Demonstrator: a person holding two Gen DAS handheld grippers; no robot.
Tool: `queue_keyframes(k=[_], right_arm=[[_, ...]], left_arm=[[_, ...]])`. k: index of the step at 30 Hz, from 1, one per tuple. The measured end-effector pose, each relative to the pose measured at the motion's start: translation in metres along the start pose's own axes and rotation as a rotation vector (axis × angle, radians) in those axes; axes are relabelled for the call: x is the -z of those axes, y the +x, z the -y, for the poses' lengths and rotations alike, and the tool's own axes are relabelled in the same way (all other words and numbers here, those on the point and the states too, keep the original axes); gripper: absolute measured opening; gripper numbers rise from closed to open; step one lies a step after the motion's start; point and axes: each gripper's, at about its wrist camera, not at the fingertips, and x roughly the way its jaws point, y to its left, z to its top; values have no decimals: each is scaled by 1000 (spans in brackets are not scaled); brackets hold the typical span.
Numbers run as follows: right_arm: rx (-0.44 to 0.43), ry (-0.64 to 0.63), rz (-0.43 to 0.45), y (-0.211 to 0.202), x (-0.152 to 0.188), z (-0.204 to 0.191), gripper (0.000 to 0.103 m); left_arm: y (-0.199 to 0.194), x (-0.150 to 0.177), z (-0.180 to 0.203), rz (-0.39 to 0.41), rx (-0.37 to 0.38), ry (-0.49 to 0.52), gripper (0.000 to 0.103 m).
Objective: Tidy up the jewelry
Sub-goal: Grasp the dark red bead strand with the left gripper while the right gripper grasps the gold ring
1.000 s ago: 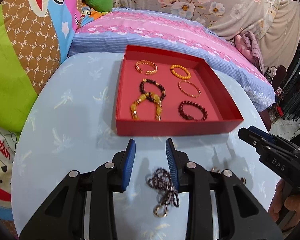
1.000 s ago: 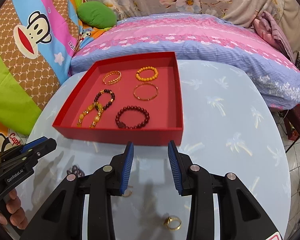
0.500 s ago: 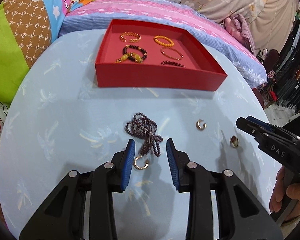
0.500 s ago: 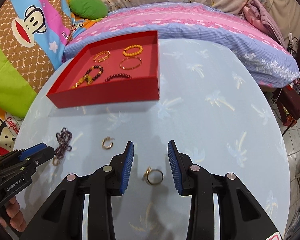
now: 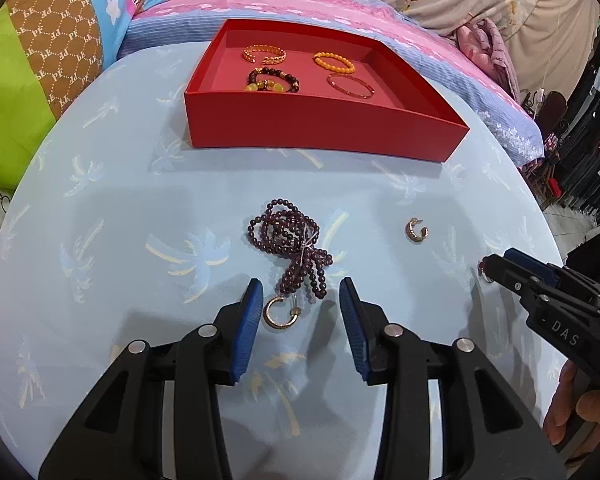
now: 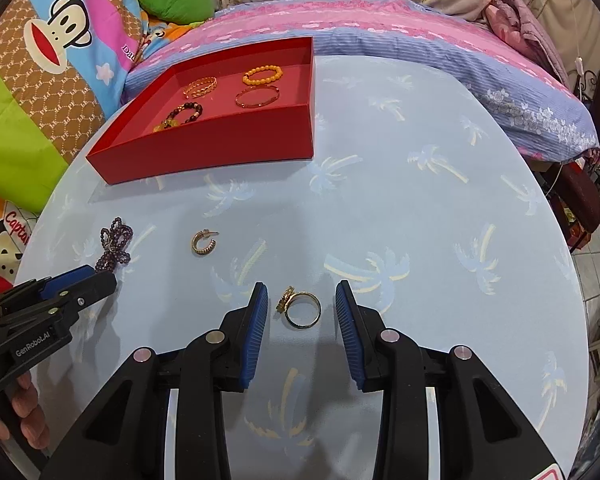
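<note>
Blue tablecloth, gold ring between right hand-held gripper pads, untouched

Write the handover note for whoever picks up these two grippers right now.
Left gripper: empty, jaws opening, straddling the gold hoop at the end of the purple bead strand.
Right gripper: open, empty, straddling the gold ring.
Done: bracelets lie in the red tray.
Left: strand with its hoop, ring and the gold hoop earring are on the blue table; move them into the tray.
</note>
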Motion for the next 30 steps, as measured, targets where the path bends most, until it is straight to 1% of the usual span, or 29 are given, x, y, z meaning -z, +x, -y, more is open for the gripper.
queue_keyframes(k=[3,5,6,7,8,13,16,22,30], right_arm=[[1,0,-7,4,1,0,35],[0,2,-14,7,1,0,35],[-1,1,-15,8,2,0,35],[1,0,-15,8,2,0,35],[2,-2,-13,8,2,-1,35],[11,-12,-8,9,2,-1,30],[21,-15,-5,9,2,-1,23],[15,-9,-2,8,3,1,21],[-23,9,4,-1,2,-1,21]], left_arm=[[1,-1,1,-1,5,4,26],[2,-1,1,-8,13,4,16],[2,-1,1,-10,15,5,15],[2,-1,1,-11,16,6,10],[2,-1,1,-12,18,6,9],[1,-2,1,-7,23,6,7],[-1,-3,1,-3,26,3,7],[-9,-5,-1,13,36,-5,7],[-29,-13,-3,59,58,-17,7]])
